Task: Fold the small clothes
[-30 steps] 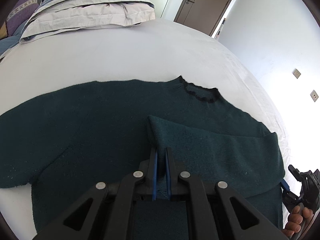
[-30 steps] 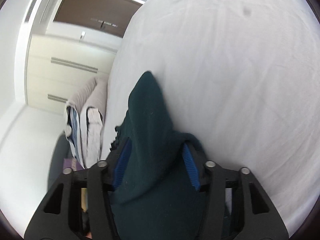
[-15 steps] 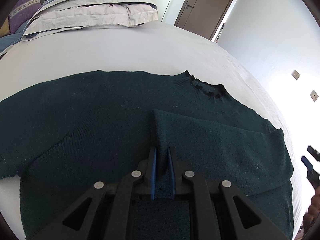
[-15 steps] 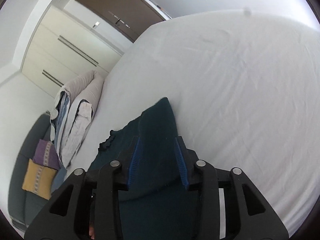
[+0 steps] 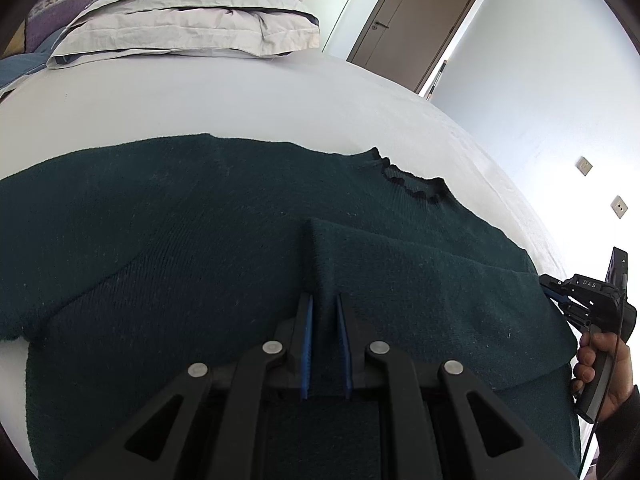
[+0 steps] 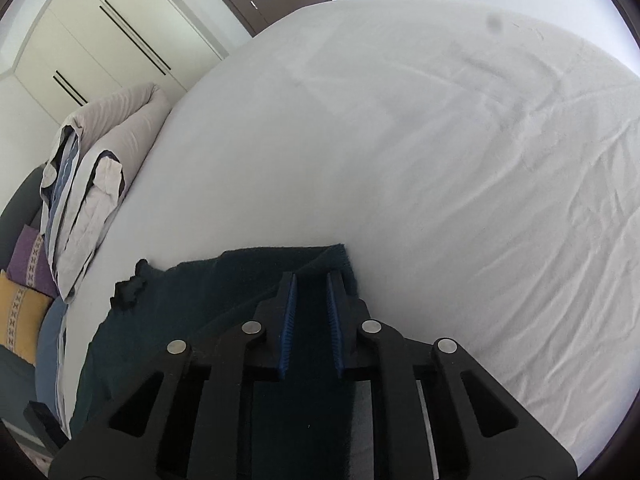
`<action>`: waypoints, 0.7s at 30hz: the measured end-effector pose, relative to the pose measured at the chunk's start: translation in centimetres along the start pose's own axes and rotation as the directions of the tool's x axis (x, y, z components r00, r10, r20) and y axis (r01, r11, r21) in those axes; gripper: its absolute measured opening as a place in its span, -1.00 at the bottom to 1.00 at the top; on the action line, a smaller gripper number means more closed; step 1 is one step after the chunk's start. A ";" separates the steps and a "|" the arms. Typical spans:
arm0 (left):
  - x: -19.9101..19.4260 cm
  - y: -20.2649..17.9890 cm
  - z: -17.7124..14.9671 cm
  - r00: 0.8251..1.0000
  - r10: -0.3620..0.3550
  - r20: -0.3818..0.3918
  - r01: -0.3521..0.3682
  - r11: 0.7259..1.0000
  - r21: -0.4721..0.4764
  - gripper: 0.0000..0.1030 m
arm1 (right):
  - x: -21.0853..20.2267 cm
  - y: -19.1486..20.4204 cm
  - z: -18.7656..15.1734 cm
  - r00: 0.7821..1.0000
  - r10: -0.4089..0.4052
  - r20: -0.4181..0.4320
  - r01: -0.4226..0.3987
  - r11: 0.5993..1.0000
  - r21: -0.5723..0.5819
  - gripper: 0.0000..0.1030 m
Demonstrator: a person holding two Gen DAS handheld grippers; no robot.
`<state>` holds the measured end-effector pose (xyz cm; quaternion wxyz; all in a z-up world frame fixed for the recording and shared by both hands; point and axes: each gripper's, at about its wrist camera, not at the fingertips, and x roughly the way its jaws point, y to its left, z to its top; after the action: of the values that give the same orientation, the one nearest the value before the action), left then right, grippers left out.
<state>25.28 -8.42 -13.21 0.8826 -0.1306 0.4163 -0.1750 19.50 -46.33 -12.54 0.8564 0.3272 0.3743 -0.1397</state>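
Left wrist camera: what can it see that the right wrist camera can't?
Only the left wrist view shows the spread-out sleeve and a hand holding the right tool. Only the right wrist view shows the wardrobe and yellow cushion. Both show the green sweater, white bed, pillows and brown door.

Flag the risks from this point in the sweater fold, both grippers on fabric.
1. The left gripper pinches only a narrow ridge at the folded sleeve edge; a pull could slip it free or undo the fold.
2. The right gripper, its jaws just closed down, sits at the sweater edge near bare sheet; whether it grips one layer or several is unclear, so a lift may drag the body.
3. The opposite sleeve lies unfolded; uneven pulling could skew the sweater.
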 end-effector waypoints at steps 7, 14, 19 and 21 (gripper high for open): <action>0.0 0.3 -0.1 1.000 -0.010 0.001 0.010 1.000 -0.010 -0.71 | -4.4 1.4 -1.8 0.997 0.029 0.075 -0.027 0.999 -0.019 -0.60; 0.2 0.1 -0.1 1.000 -0.005 0.002 0.005 1.000 -0.006 -0.70 | -3.4 1.3 -6.5 0.999 0.020 0.025 -0.017 0.991 -0.135 -0.18; -0.2 1.0 1.0 0.996 -0.075 -0.048 0.071 0.995 -0.071 -0.58 | -6.0 2.7 -6.3 0.999 -0.007 0.042 0.011 0.996 -0.084 -0.14; -1.8 1.5 1.3 0.997 -0.065 -0.047 0.061 0.993 -0.097 -0.09 | -9.6 4.2 -7.4 0.990 0.038 0.133 -0.022 0.993 -0.119 -0.10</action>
<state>25.55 -6.21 -11.75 0.8587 -0.1814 0.4418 -0.1858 10.91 -38.36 -7.30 0.8995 0.2715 0.3179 -0.1266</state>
